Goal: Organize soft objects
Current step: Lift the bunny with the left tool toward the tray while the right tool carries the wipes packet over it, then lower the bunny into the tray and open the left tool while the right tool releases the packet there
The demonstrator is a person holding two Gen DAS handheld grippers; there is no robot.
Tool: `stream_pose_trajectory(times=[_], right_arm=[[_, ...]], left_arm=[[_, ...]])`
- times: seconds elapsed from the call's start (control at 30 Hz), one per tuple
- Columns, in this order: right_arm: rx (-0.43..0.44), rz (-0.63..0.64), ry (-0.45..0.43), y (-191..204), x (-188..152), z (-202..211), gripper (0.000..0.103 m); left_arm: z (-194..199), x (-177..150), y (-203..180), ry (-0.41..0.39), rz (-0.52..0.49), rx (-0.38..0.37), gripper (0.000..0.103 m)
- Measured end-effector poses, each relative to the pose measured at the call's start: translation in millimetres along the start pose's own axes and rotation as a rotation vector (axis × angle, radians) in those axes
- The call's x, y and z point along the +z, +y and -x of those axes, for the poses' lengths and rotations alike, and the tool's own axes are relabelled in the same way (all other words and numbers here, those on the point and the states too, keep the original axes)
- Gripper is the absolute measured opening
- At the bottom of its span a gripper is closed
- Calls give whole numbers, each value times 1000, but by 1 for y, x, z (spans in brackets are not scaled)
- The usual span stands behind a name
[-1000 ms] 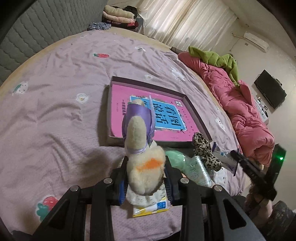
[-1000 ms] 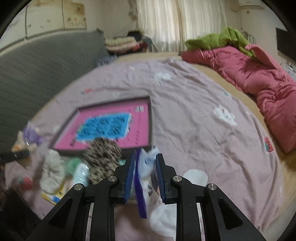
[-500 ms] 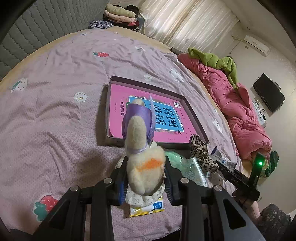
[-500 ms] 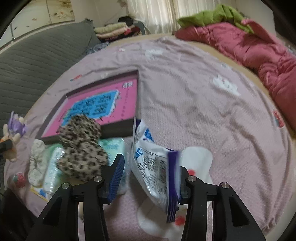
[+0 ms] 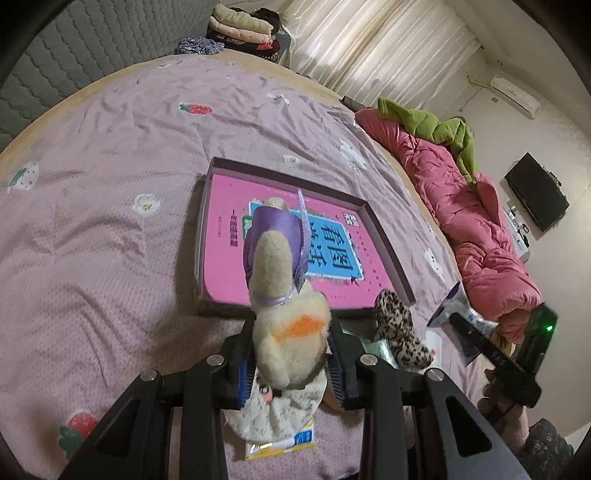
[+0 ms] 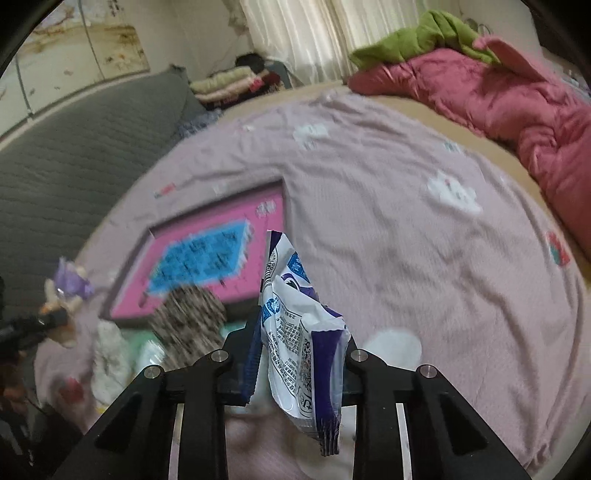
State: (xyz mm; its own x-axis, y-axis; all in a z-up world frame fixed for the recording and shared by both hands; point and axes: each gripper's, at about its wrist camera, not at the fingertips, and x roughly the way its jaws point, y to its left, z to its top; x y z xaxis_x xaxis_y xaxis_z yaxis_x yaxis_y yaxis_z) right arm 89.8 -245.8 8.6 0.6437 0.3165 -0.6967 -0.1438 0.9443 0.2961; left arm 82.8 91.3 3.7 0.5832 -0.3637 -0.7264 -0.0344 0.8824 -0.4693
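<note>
My left gripper [image 5: 291, 365] is shut on a cream plush duck [image 5: 288, 328] with a purple ribbon, held above the bed's near edge. Just beyond it lies an open shallow box [image 5: 225, 206] with a pink and blue inside. A leopard-print soft item [image 5: 397, 325] rests at the box's near right corner. In the right wrist view my right gripper [image 6: 299, 365] has its jaws closing tight on a white and purple plastic packet [image 6: 295, 325], which stands upright between the pads. The box [image 6: 267, 221] and leopard item [image 6: 188, 317] are blurred to its left.
Under the left gripper lie a floral white cloth [image 5: 273, 417] and a yellow packet [image 5: 280, 445]. A white round pad [image 6: 391, 343] lies on the lilac sheet. A pink quilt [image 5: 480, 221] runs along the right side, and folded clothes [image 5: 240, 26] sit at the far end.
My right gripper opened wide around the packet half a second ago and has shut on it again, with the packet now upright. The left gripper still holds the duck, shifted slightly.
</note>
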Motion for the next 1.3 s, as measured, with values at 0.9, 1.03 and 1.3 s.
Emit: stream_pose_trajectory(times=[0.9, 1.03, 1.3], right_arm=[[93, -51, 147, 47, 48, -135, 31], [66, -2, 173, 52, 42, -140, 34], [30, 17, 161, 52, 41, -134, 44]], left_arm=[[-80, 35, 3, 53, -16, 112, 34], [-84, 33, 5, 59, -15, 121, 34], [-86, 33, 9, 64, -10, 124, 34]])
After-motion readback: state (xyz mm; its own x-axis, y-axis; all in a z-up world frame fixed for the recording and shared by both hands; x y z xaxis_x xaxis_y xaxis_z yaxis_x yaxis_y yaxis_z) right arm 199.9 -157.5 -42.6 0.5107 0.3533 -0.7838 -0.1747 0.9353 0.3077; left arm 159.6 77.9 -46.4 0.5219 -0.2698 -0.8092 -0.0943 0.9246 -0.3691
